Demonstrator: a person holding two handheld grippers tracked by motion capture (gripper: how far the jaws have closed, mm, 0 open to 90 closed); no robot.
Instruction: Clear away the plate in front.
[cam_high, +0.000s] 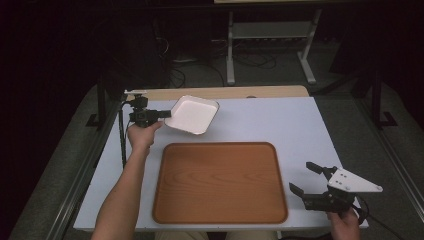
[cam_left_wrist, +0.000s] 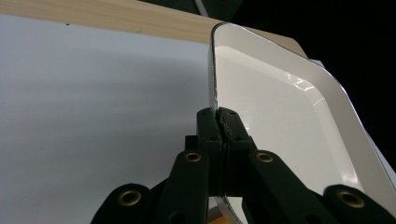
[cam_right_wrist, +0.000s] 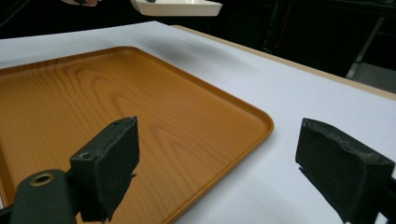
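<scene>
A white rectangular dish hangs in the air above the far left of the white table, slightly tilted. My left gripper is shut on its left rim; in the left gripper view the two black jaws pinch the rim edge of the dish at my left gripper. A brown wooden tray lies empty in the middle of the table. My right gripper rests at the table's front right corner, jaws wide apart and holding nothing. In the right gripper view my right gripper faces the tray, and the dish floats at the top.
The white table has a wooden strip along its far edge. A metal stand and cables sit on the dark floor beyond. A black post stands at the table's left edge beside my left forearm.
</scene>
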